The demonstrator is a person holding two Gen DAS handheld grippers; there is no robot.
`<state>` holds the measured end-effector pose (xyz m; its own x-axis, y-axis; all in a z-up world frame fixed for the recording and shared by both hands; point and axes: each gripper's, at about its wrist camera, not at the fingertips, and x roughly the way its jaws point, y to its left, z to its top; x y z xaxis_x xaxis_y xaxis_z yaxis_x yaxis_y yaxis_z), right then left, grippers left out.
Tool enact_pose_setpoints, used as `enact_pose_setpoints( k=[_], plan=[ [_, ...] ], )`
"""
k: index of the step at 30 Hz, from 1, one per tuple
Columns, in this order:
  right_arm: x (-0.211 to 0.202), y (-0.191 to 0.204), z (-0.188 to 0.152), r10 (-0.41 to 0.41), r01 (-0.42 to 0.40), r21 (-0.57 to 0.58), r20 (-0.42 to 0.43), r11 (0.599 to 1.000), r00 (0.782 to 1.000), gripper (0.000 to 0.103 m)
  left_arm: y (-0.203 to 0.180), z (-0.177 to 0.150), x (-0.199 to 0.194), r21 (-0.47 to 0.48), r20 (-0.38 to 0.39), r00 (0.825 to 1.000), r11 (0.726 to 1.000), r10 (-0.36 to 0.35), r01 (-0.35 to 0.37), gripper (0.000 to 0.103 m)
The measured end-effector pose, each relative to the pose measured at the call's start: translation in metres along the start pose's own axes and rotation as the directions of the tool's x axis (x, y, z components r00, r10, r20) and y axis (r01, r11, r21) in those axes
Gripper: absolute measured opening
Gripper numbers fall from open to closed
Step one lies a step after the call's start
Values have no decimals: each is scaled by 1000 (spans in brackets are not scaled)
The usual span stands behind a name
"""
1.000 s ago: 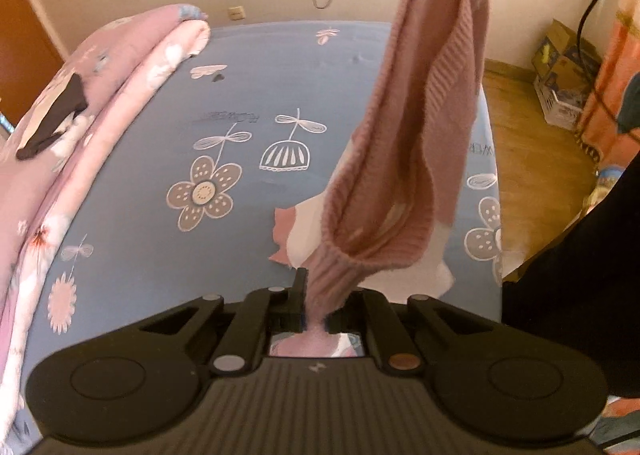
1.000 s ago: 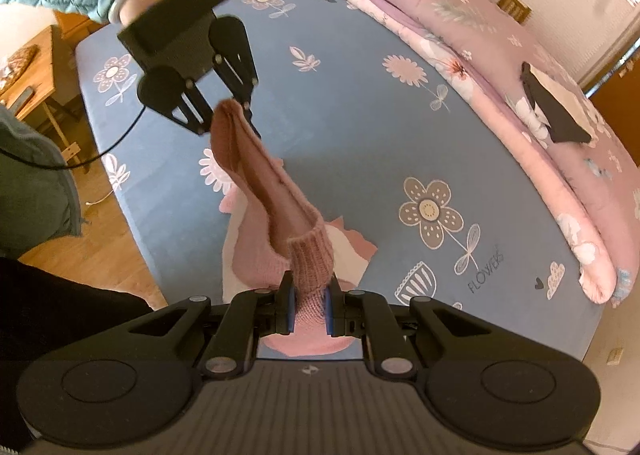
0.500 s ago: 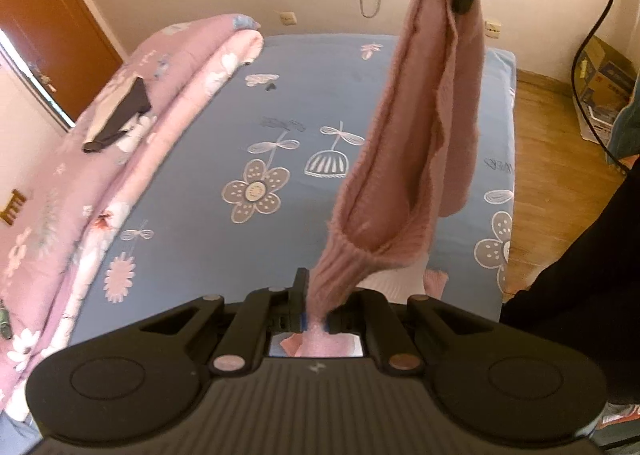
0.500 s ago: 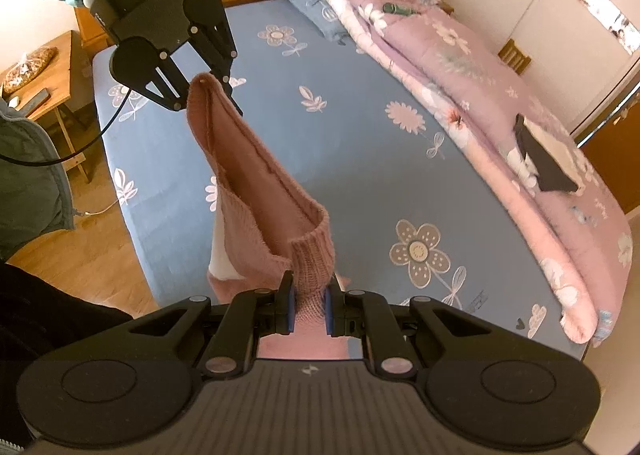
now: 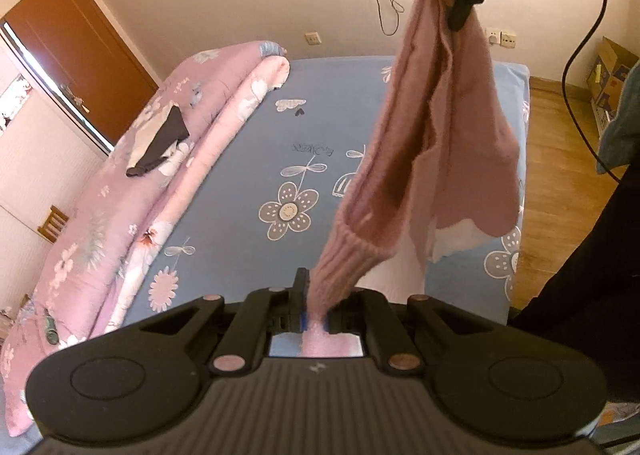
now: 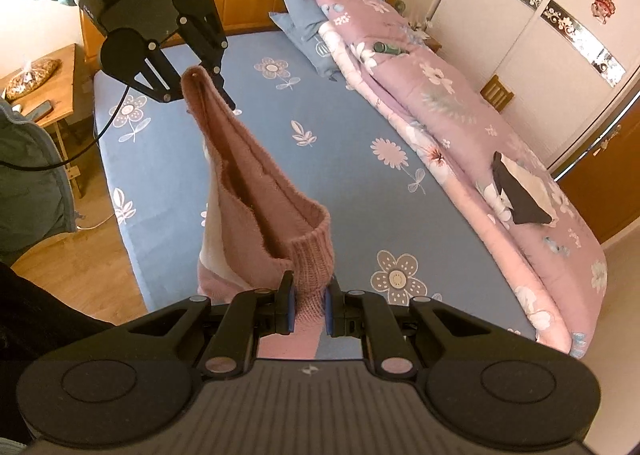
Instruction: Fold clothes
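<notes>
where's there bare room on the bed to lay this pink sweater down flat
The widest free patch is the blue sheet, bordered by the folded pink quilt on one side and the bed edge by the wooden floor on the other. It is crowded near the headboard, where pillows sit, and along the quilt, which carries a dark garment. The sweater hangs between both grippers.

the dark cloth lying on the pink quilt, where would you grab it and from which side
Take the dark cloth at its narrow raised end nearest the headboard, coming from above. It lies flat and loose on the quilt, partly over a white piece, so a top-down pinch on that peak looks likeliest to lift it alone. Both grippers are busy holding the pink sweater.
</notes>
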<state>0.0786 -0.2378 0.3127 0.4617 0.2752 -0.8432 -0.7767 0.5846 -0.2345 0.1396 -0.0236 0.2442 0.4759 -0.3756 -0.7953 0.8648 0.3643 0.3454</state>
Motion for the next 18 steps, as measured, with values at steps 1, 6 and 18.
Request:
enact_pose_setpoints(
  k=[1,6,18],
  plan=[
    [-1,2,-1,6,-6,1,2,1000,1000,16,-1,0,-4,0,-1,1000,1000,5,-5,5],
    [-2,13,-8,43,-43,11,6,999,999,16,-10,-2,-23,-2,-16,1000,1000,6,-6,5],
    [11,34,-17,140,-138,44,-44,989,989,16,-34,-24,-26,-48,-41,997,997,-69,67,5]
  ],
)
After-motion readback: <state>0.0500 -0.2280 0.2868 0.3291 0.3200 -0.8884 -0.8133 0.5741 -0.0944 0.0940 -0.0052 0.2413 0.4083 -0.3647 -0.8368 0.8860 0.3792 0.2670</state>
